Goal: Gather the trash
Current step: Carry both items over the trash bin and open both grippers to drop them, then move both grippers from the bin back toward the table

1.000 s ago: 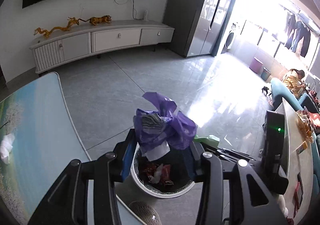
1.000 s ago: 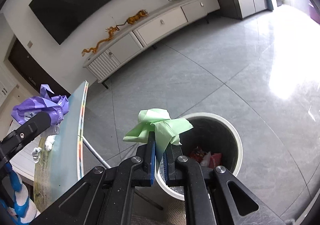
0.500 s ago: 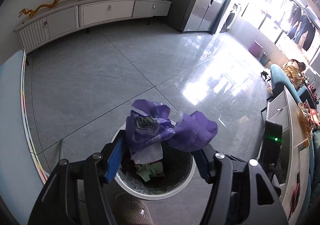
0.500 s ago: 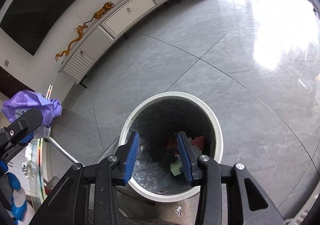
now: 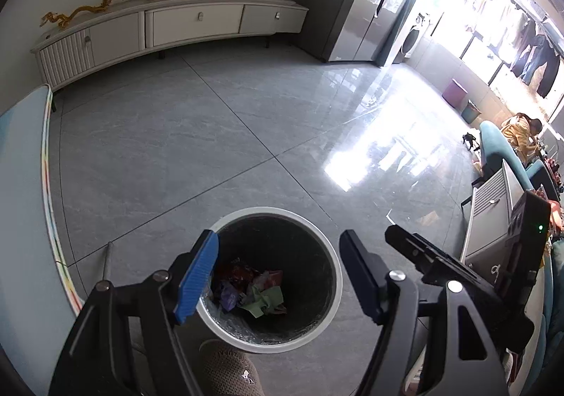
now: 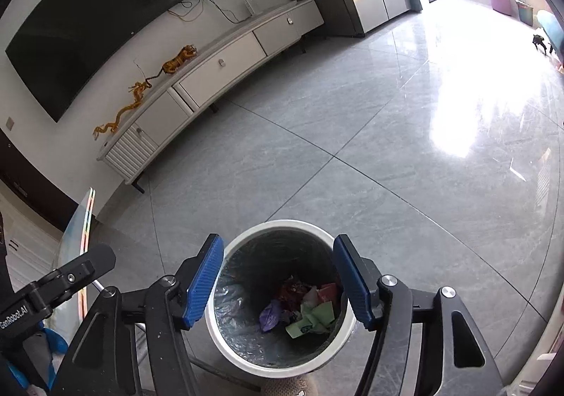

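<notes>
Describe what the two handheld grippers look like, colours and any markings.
Both are matte black plastic with silver bolts at the pivots. The left gripper and the right gripper each have two angular fingers tipped with ribbed blue pads. In the right wrist view, white lettering shows on the left gripper's body. No sleeves or cables are visible.

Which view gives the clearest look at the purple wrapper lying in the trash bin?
The right wrist view: the purple wrapper lies unobstructed on the bin's floor beside green paper. In the left wrist view the wrapper is darker and sits close behind that claw's blue finger pad.
</notes>
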`<state>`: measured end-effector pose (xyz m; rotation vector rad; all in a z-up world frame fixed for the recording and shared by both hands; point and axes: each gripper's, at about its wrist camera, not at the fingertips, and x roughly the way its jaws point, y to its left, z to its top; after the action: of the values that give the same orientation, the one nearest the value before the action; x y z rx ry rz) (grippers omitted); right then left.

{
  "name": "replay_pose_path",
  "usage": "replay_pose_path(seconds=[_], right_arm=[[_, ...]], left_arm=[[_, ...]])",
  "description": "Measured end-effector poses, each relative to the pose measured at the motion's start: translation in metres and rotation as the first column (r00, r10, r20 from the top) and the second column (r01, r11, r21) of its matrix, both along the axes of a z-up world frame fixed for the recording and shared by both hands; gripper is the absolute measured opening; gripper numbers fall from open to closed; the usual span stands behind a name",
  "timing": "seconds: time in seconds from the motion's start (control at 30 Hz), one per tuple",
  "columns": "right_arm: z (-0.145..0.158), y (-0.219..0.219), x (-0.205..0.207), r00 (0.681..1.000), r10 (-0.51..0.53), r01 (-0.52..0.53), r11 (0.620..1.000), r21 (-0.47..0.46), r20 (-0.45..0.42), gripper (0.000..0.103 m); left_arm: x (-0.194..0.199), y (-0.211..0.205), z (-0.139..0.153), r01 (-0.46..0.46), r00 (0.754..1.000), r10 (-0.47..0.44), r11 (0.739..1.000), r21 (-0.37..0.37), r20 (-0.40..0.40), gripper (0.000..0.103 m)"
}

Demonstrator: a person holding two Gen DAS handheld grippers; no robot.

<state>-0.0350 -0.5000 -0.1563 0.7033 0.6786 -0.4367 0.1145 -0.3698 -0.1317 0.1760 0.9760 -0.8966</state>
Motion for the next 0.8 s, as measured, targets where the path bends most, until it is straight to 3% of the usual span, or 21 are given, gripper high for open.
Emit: replay_pose_path(seconds=[0.2,0.5,0.63,0.8], right_arm=[[0.043,0.013,0.0,0.996,0.005,0.004,0.995,-0.097,0.085,0.08],[0.092,0.052,0.01,0.982,0.057,-0.016,0.975,-0.223,0.178,0.103],[0.102,0.076,0.018,0.974,0.105,-0.051,0.965,-0.258,0.199,0.103],[0.11,0.105,0.026,0.963,0.153,-0.083,0.952,-0.295,0.222,0.103]], left_arm=[[-0.008,0.033,0.038,-0.121,0.978,0.125,0.992,-0.037,0.167,0.07],[-0.015,0.102,0.087,-0.311,0.875,0.333,0.943,-0.12,0.351,0.07],[-0.012,0.133,0.099,-0.347,0.858,0.363,0.931,-0.111,0.363,0.07],[-0.013,0.182,0.11,-0.43,0.798,0.443,0.894,-0.131,0.409,0.07]])
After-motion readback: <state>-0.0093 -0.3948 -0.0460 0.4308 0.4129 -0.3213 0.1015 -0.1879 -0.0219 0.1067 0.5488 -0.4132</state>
